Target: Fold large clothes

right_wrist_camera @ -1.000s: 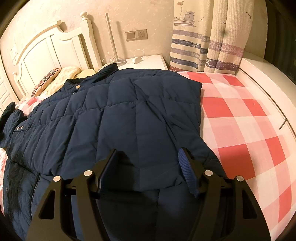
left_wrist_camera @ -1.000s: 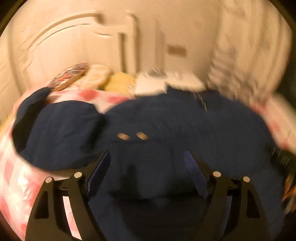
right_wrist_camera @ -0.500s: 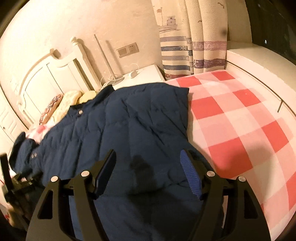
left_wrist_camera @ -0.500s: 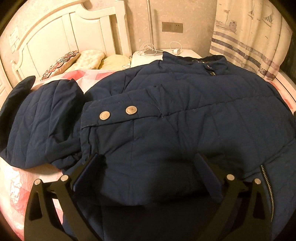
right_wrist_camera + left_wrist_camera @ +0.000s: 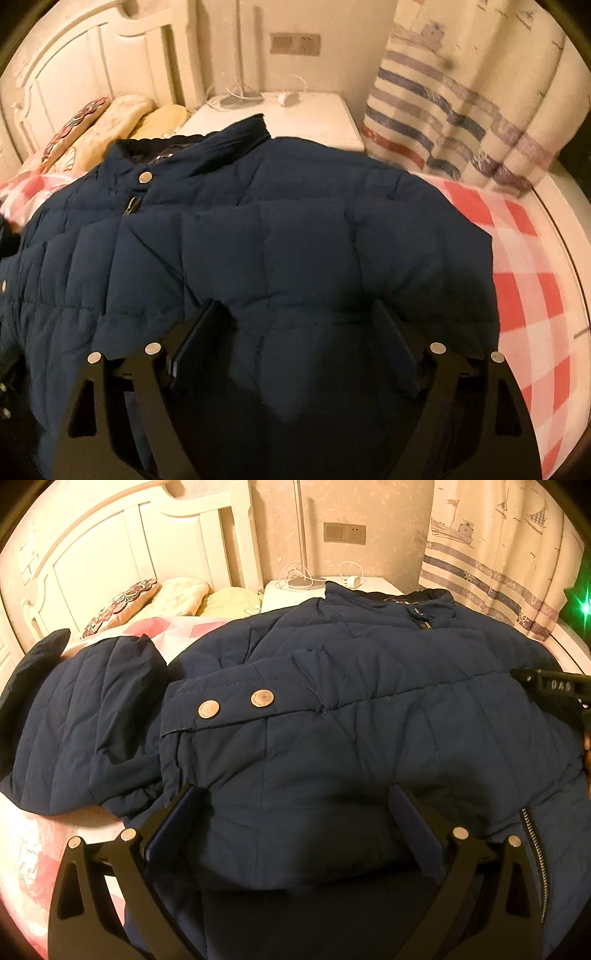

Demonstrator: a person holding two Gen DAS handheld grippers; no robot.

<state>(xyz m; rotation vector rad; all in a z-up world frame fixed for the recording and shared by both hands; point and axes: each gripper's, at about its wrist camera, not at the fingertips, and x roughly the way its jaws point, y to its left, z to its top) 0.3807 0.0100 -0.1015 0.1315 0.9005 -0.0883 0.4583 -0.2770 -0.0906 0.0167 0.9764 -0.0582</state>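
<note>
On the checked bedspread point(image 5: 524, 291): one navy quilted jacket point(image 5: 332, 738), sleeve folded across. Left gripper point(image 5: 295, 834) fully spread, holding nothing; right gripper point(image 5: 295, 343) opening, empty, above jacket.

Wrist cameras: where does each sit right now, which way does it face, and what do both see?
Left wrist: on the left gripper, angled down over the navy jacket, toward the headboard; own open fingers show, plus the right gripper's edge.
Right wrist: on the right gripper, angled down over the jacket's other side beside the checked bedspread; own fingers show, jaws opening, nothing pinched.
Shared: jacket, collar snap, pillows, nightstand, curtain.
</note>
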